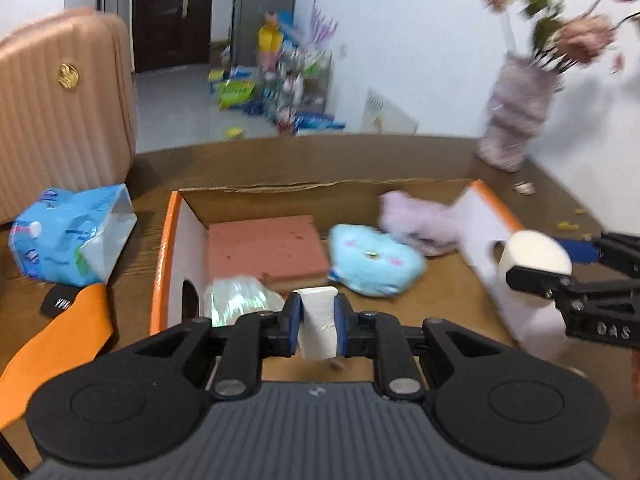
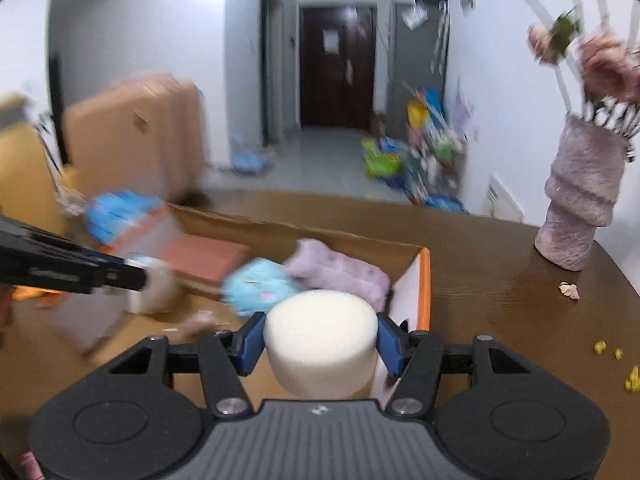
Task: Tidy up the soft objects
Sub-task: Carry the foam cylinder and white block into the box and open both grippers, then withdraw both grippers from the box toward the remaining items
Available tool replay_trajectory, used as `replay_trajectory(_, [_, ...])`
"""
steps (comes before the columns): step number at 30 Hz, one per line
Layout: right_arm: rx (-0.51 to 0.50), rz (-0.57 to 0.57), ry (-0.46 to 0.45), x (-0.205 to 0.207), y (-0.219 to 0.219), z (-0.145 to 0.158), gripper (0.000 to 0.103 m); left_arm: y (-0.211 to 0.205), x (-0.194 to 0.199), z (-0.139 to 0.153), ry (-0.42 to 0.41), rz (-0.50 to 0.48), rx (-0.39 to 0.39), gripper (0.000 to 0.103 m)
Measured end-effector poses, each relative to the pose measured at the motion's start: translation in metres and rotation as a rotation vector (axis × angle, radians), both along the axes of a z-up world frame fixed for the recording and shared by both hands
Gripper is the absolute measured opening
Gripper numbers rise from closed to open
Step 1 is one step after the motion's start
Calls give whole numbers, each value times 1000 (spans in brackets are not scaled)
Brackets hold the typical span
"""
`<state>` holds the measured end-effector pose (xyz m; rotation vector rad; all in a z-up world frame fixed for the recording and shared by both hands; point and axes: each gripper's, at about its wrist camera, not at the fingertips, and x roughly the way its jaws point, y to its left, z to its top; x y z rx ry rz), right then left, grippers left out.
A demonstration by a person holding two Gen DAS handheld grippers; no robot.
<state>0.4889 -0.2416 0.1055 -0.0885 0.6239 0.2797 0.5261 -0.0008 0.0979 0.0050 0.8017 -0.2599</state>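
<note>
Currently: right gripper (image 2: 320,344) pinching white sponge (image 2: 321,344) above box (image 2: 424,280) right edge, left gripper (image 1: 319,322) pinching folded white cloth (image 1: 318,320) at its near edge; best released low inside, beside blue plush (image 1: 374,266).

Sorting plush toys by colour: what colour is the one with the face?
Light blue plush toy with pink cheeks; clearest in the left wrist view.

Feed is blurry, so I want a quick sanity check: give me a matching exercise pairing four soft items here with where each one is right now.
Items:
1. round cream sponge
2. white folded piece
3. blue plush
4. blue tissue pack

Places:
A. on the table, left of the box
B. lying inside the box
C. between the right gripper's fingers
D. between the left gripper's fingers

Pairs: 1-C, 2-D, 3-B, 4-A
</note>
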Motion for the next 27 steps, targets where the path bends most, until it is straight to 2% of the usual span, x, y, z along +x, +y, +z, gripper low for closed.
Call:
replay_trajectory(1, [-11, -7, 22, 17, 3, -5, 57, -1, 12, -7, 12, -4, 18, 19])
replay_trajectory(3, [-27, -24, 64, 44, 7, -15, 59, 0, 25, -16, 11, 7, 38, 28])
replay_trajectory(4, [-34, -32, 83, 55, 9, -22, 65, -1, 27, -20, 14, -5, 43, 35])
replay_trajectory(6, [-49, -55, 104, 67, 11, -32, 73, -1, 28, -27, 11, -33, 45, 43])
replay_trajectory(7, [-53, -50, 111, 71, 12, -36, 71, -1, 27, -29, 5, -40, 43, 43])
replay_trajectory(10, [-53, -40, 67, 63, 13, -34, 78, -1, 21, -36, -5, -61, 33, 46])
replay_trajectory(16, [-13, -44, 40, 61, 5, -31, 78, 3, 10, -27, -37, -43, 5, 54])
replay_trajectory(20, [13, -36, -14, 37, 1, -22, 78, 11, -20, -10, -86, -40, -9, 61])
replay_trajectory(27, [48, 34, -101, -55, -7, 4, 82, 38, -98, 17, -154, -56, -40, 70])
